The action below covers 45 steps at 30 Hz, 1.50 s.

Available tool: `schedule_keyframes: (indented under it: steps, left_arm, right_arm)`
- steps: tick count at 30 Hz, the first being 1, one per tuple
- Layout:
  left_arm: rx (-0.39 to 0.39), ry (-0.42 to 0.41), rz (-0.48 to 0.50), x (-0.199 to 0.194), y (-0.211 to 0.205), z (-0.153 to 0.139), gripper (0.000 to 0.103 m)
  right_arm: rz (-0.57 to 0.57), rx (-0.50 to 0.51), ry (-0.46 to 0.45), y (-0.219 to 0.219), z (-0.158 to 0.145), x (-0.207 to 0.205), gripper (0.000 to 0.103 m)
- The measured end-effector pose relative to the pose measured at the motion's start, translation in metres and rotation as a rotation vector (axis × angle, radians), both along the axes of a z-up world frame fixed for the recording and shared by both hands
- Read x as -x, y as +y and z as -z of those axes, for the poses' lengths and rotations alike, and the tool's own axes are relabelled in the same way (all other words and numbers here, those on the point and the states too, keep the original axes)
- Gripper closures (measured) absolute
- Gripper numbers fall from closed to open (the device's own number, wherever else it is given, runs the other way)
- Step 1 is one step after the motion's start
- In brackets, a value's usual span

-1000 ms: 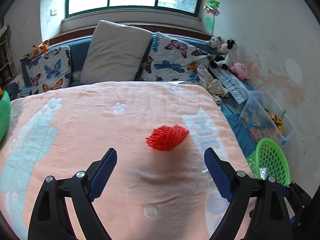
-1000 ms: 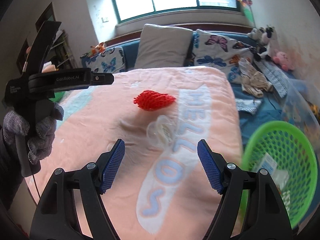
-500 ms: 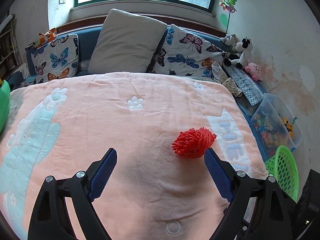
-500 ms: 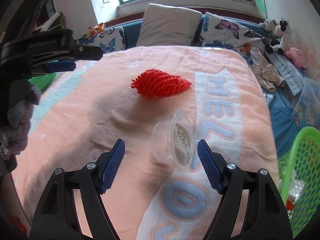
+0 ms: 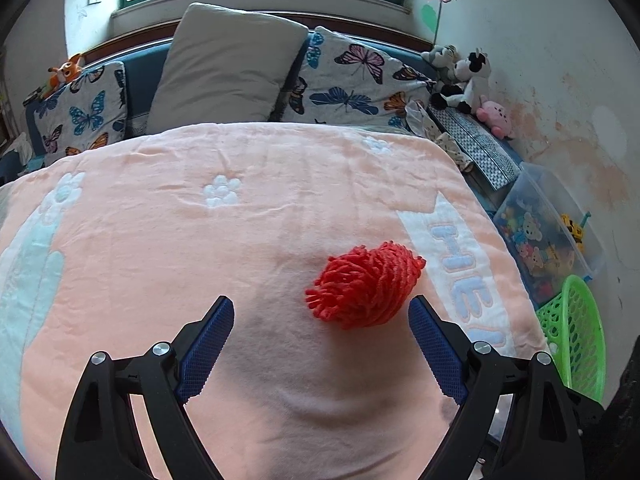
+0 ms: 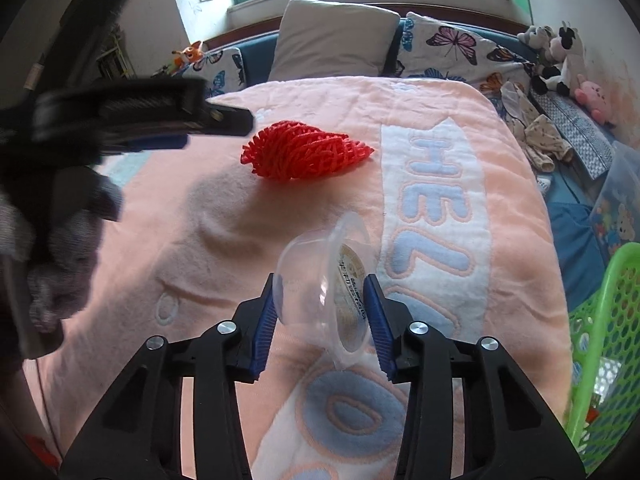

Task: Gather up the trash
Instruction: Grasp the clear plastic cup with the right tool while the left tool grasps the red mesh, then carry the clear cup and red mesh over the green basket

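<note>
Right gripper (image 6: 323, 312) has its blue pads closed onto a clear plastic cup (image 6: 326, 280) lying on its side on the pink blanket (image 5: 160, 240); both pads touch the cup wall, so it looks gripped, though the thin wall could buckle. Cup's mouth points right toward the green basket (image 6: 604, 336), its axis running left-right across the fingers; a printed lid or label sits at the mouth end. To do this well: squeeze lightly, lift straight up before swinging right to the basket, which stands off the bed's right edge.

Left gripper (image 5: 320, 324) is wide open, holding nothing, hovering just short of the red foam fruit net (image 5: 364, 284). The net sits nearer the right finger, long axis running lower-left to upper-right, frayed open end toward the gripper. Shift right to centre it, then close.
</note>
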<state>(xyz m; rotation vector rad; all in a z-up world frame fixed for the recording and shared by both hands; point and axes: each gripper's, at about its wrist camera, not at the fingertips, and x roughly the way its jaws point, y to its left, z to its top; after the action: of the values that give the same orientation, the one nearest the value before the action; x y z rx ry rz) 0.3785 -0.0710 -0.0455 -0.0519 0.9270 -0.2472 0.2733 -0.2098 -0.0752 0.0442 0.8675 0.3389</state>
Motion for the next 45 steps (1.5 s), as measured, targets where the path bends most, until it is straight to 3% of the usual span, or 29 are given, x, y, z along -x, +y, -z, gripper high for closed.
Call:
schedule_keyframes:
  steps: [11,17,19,26,45]
  left_arm:
    - [0.029,0.026,0.037,-0.023,-0.023,0.025,0.019]
    - [0.05,0.052,0.052,-0.03,-0.027,0.037,0.034]
    - [0.054,0.052,0.058,-0.029,-0.028,0.04,0.043]
    - [0.055,0.029,0.053,-0.018,-0.026,0.03,0.059]
    - [0.084,-0.041,0.159,0.09,-0.03,-0.022,0.061]
  right_arm:
    - [0.016,-0.048,-0.02,-0.021,-0.012,0.021,0.069]
    - [0.024,-0.076,-0.024,-0.028,-0.015,0.029,0.069]
    - [0.026,-0.081,-0.025,-0.029,-0.015,0.031,0.069]
    - [0.042,-0.094,-0.033,-0.034,-0.019,0.039,0.069]
    - [0.15,-0.141,-0.067,-0.069,-0.042,0.103,0.069]
